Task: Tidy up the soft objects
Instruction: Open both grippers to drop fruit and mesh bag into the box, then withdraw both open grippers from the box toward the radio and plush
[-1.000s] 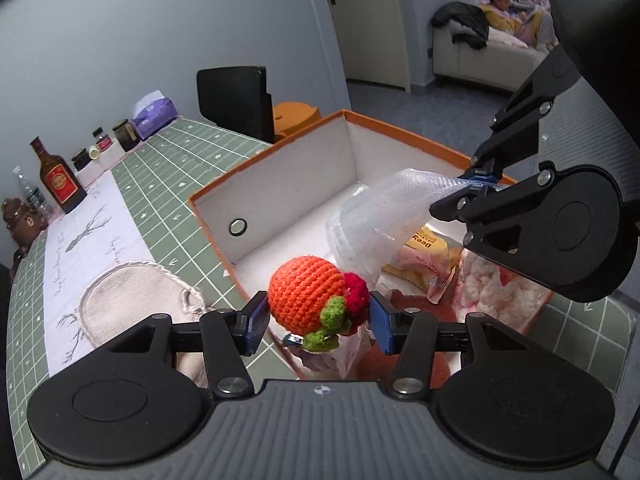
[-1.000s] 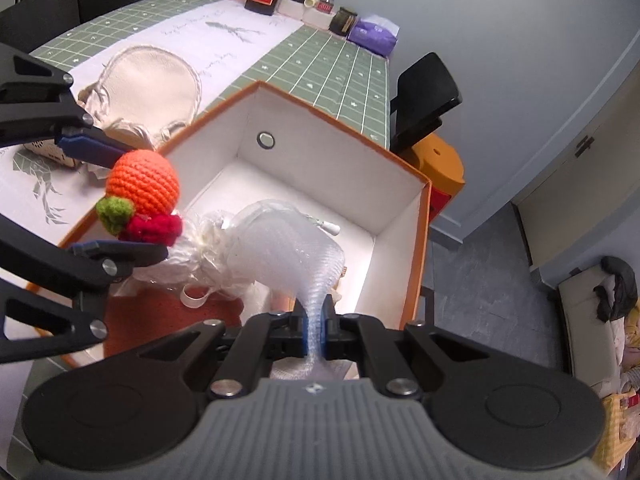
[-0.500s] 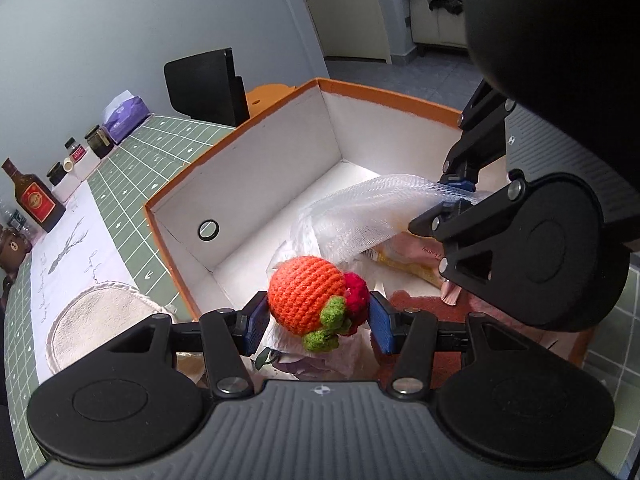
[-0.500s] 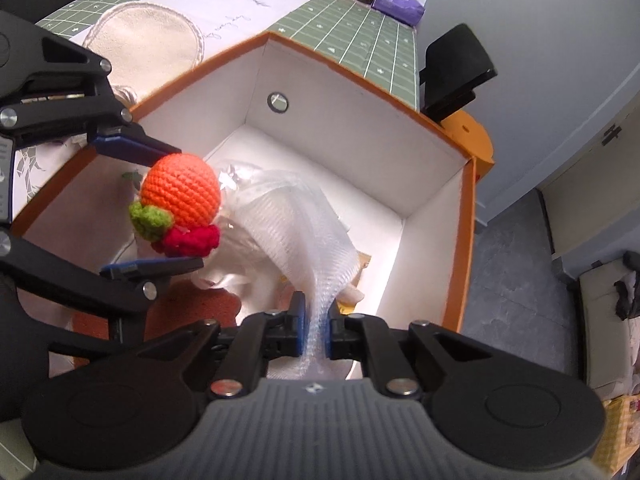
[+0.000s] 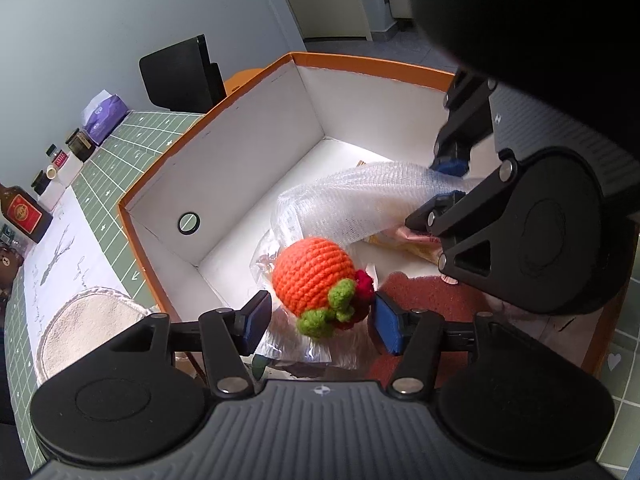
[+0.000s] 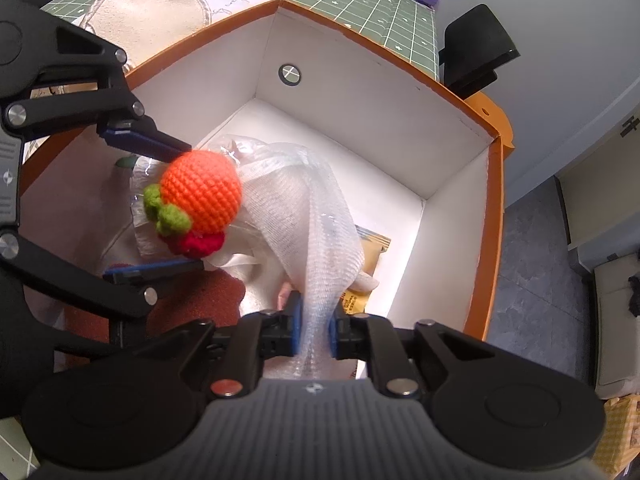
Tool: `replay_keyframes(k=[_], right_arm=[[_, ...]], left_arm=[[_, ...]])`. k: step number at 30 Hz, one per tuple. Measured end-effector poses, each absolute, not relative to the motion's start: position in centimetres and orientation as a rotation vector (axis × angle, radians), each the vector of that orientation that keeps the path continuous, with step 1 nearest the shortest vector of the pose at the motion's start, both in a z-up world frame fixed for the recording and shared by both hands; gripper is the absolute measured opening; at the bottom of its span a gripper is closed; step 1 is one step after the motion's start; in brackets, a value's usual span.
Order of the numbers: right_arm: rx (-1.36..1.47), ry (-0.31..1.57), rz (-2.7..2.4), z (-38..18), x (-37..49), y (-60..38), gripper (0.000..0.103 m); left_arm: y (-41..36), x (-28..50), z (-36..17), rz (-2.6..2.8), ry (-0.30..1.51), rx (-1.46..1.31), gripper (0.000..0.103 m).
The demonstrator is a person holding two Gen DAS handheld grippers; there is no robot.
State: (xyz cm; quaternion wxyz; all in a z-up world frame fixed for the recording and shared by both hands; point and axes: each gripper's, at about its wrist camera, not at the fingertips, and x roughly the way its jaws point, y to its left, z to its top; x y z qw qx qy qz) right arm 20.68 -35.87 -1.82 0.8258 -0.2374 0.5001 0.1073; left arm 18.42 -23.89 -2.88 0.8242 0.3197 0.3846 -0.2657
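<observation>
Both tongs over orange box (image 6: pixel 490 216) — drop-off step. Left tongs (image 5: pixel 320 320) wide open, orange knit toy (image 5: pixel 314 280) between pads; left pad clear of it, right pad close, touch hard to tell. Right tongs (image 6: pixel 314 330) part open, bubble wrap (image 6: pixel 316 240) loose between pads, draped down into box. Snack packet (image 6: pixel 370 244) under wrap. Next, I think: let go fully, lift straight up. Box walls tall — far corner still free.
</observation>
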Motion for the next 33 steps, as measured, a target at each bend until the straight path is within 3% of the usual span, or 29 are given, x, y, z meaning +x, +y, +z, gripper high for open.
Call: replay_keyframes(k=[2,12,17,19,33], right_arm=[[-0.514,1.053,0.225,-1.3,20.5,-35.6,0.037],[-0.598,1.056,0.245,1.1,19.6,-34.2,0.051],[-0.625,1.056,0.237,2.6,19.1,-33.7,0.074],[-0.629,1.049,0.232,3.3,18.8,-33.5,0.077],[-0.695,0.949,0.209,7.3,15.2,-30.7,0.084]], left_arm=[[-23.8,18.1,-2.7,-0.571,0.827,0.679,0.075],[-23.4,16.9,-1.4,-0.575,0.882,0.705,0.084],[-23.0,16.2,-0.2,-0.573,0.893,0.701,0.084],[-22.8,15.9,0.4,-0.585,0.902,0.691,0.085],[-18.8,12.8,5.4,-0.543,0.801,0.635,0.087]])
